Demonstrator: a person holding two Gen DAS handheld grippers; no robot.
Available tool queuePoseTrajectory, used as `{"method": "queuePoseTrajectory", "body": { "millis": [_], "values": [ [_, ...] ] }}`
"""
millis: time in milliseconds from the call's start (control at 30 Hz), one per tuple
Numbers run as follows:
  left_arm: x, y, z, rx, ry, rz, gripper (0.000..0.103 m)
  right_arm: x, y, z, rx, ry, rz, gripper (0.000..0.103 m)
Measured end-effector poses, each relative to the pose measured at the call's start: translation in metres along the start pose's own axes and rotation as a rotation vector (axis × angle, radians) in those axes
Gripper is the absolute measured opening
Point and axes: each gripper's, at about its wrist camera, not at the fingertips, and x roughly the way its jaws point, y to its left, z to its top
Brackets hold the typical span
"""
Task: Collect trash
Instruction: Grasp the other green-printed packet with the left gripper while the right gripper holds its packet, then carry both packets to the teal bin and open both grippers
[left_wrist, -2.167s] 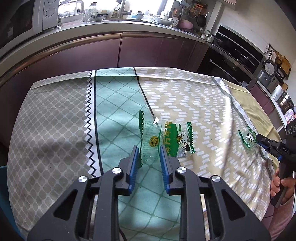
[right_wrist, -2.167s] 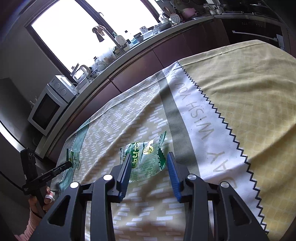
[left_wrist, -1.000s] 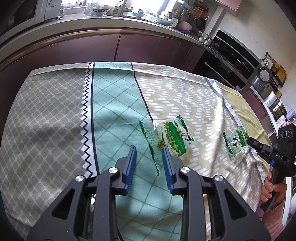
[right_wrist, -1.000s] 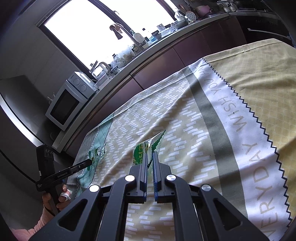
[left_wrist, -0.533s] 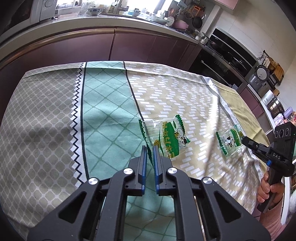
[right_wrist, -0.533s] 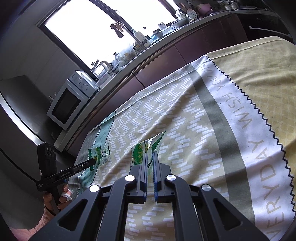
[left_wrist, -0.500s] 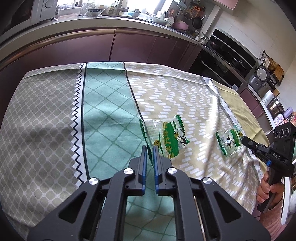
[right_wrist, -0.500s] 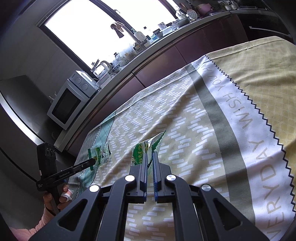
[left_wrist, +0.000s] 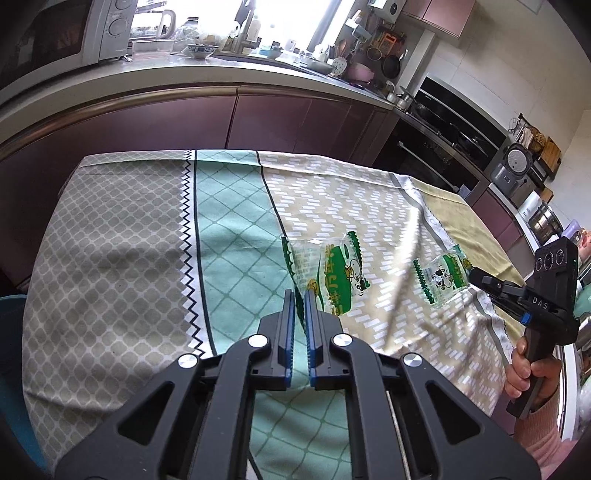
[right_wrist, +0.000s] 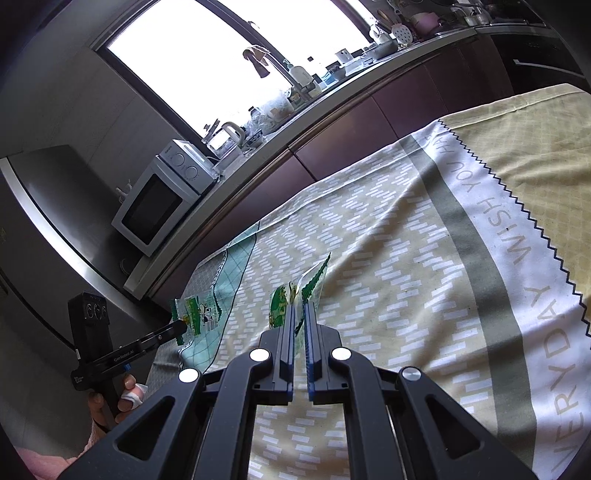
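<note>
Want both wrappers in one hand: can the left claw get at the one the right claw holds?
Probably not: the path over the tablecloth to the right wrapper looks free, but the left claw is shut on its own wrapper.

Table (left_wrist: 110, 240) under a patchwork-patterned tablecloth (left_wrist: 229, 221) — grey, teal, beige, yellow panels

Two wrappers (left_wrist: 332, 273) (left_wrist: 441, 278) side by side on tablecloth (left_wrist: 122, 240), counter (left_wrist: 184, 74) behind
</note>
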Motion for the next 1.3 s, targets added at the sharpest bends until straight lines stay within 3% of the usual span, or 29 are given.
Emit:
{"method": "queuePoseTrajectory", "body": {
  "millis": [400, 1300],
  "values": [
    [-0.054, 0.022, -0.023, -0.032, -0.064, 0.035, 0.006, 0.007, 0.047, -0.006, -0.069, 0.020, 0.103, 0.004],
    [-0.161, 0.087, -0.067, -0.132, -0.168, 0.159, 0.006, 0.079, 0.158, -0.047, -0.210, 0.211, 0.298, 0.004]
  ]
}}
